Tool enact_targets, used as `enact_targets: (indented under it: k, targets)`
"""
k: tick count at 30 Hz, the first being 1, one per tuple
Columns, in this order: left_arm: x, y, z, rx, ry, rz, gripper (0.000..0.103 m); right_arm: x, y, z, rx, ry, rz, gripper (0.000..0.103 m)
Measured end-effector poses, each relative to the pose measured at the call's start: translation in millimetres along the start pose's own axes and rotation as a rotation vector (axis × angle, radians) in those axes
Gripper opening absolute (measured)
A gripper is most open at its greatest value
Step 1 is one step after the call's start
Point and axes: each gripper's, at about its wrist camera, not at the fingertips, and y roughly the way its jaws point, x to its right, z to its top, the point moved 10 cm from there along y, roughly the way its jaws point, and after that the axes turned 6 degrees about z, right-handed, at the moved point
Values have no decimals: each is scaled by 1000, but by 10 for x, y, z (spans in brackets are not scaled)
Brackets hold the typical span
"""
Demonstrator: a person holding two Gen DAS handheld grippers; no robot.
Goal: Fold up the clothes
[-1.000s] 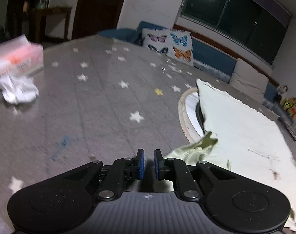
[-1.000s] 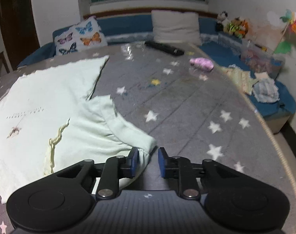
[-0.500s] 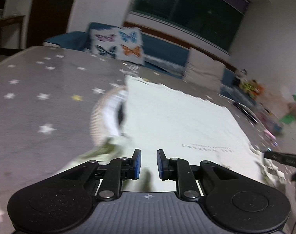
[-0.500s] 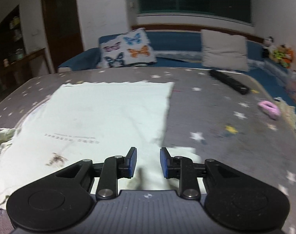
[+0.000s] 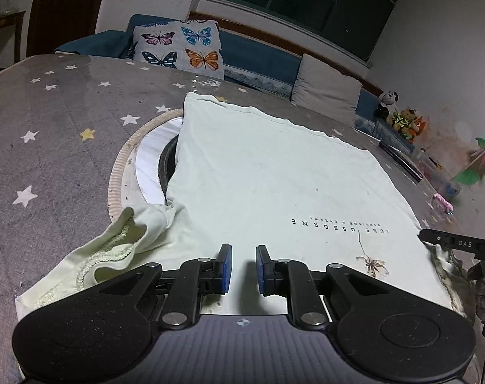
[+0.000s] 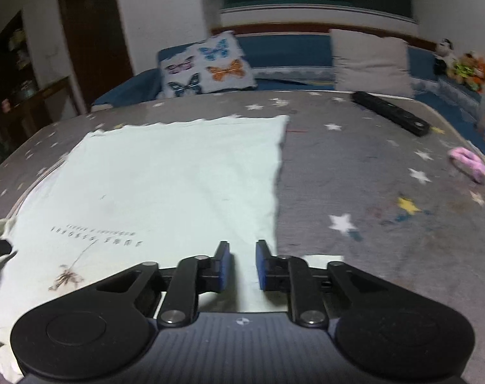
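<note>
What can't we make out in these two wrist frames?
- Shirt near hem: hidden behind the left gripper body in the left view and the right gripper body in the right view.
- Shirt print: blurred in the right view.
- Round mat: mostly under the shirt.
- Right sleeve: cut off at the left view's edge.

Two close wrist views, shared garment

Both grippers tilted down, parted.

A grey, star-printed surface carries a pale green garment at frame centre-left, a black remote and pink item at right.
</note>
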Motion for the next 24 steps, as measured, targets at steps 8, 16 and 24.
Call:
enact_targets:
  k: [8, 16, 24]
  targets:
    - [13, 3, -5, 12, 29, 11, 17, -63, 0, 66, 22, -67, -34, 7]
    - [18, -1, -9, 13, 32, 11, 18, -23, 72, 113, -13, -75, -65, 8]
    - [245, -145, -66, 40, 131, 7, 32, -218, -405, -120, -33, -187, -28, 40]
